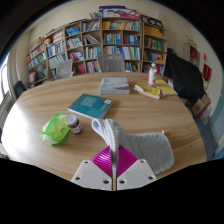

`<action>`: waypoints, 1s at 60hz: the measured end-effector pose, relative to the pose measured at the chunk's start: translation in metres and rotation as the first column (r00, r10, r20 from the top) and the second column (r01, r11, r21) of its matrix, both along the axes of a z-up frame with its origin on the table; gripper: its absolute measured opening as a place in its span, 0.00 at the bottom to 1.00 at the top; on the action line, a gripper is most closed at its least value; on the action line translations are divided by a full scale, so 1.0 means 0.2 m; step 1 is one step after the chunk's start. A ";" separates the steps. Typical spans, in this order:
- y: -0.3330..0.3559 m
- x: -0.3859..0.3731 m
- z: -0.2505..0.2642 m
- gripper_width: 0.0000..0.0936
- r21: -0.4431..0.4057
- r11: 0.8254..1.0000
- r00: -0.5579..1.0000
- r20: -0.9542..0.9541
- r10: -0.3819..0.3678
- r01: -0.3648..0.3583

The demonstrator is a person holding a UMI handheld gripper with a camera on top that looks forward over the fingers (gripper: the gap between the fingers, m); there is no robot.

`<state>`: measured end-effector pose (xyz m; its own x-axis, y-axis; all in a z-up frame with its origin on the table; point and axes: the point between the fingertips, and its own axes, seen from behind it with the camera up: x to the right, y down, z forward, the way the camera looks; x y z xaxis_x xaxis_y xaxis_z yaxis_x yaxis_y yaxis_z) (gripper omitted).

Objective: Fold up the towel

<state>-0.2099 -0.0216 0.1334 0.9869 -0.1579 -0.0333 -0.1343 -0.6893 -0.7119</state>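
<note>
A white towel (pixel 150 148) lies on the round wooden table (pixel 40 100), just ahead and to the right of my fingers. One edge of it is lifted into a ridge (pixel 108 133) that runs down between my magenta pads (pixel 100 158). My gripper (pixel 113 166) is shut on this towel edge, with both pads pressing the fabric from either side. The rest of the towel spreads flat toward the table's near right edge.
A green bag (pixel 55 128) and a small jar (pixel 74 124) sit to the left of the towel. A teal book (pixel 90 105) lies beyond them. A stack of books (pixel 114 86), a bottle (pixel 152 76) and yellow items (pixel 150 91) lie farther back. Chairs and bookshelves (pixel 100 40) stand behind.
</note>
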 end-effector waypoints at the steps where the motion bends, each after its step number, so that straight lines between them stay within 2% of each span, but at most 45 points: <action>1: -0.02 0.05 0.03 0.04 0.006 1.000 1.000 -0.010 -0.014 0.014; 8: -0.08 0.40 0.08 0.04 0.020 0.992 0.987 -0.113 -0.119 0.122; 13: -0.15 0.68 -0.05 0.04 -0.038 0.985 0.980 -0.100 -0.174 0.171; 22: -0.27 0.98 -0.41 0.04 -0.160 0.977 0.988 -0.034 -0.149 0.141; 28: -0.28 1.01 -0.54 0.07 -0.176 0.981 0.994 -0.057 -0.097 0.086; 31: -0.27 1.00 -0.55 0.15 -0.171 0.984 0.996 -0.066 -0.066 0.054; 33: -0.28 1.00 -0.55 0.25 -0.171 0.985 0.996 -0.076 -0.044 0.030; 39: -0.31 1.05 -0.46 0.79 -0.159 0.987 0.999 -0.046 0.012 -0.020; 41: -0.31 1.08 -0.42 0.89 -0.140 0.990 0.999 -0.032 0.026 -0.031; 51: -0.46 1.06 -0.15 0.88 -0.080 0.996 0.996 -0.087 0.029 -0.036; 60: -0.71 0.98 0.05 0.88 -0.051 0.998 0.994 -0.107 -0.030 0.025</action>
<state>-0.0136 -0.1628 0.1428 0.9733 -0.1888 -0.1306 -0.2276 -0.7186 -0.6571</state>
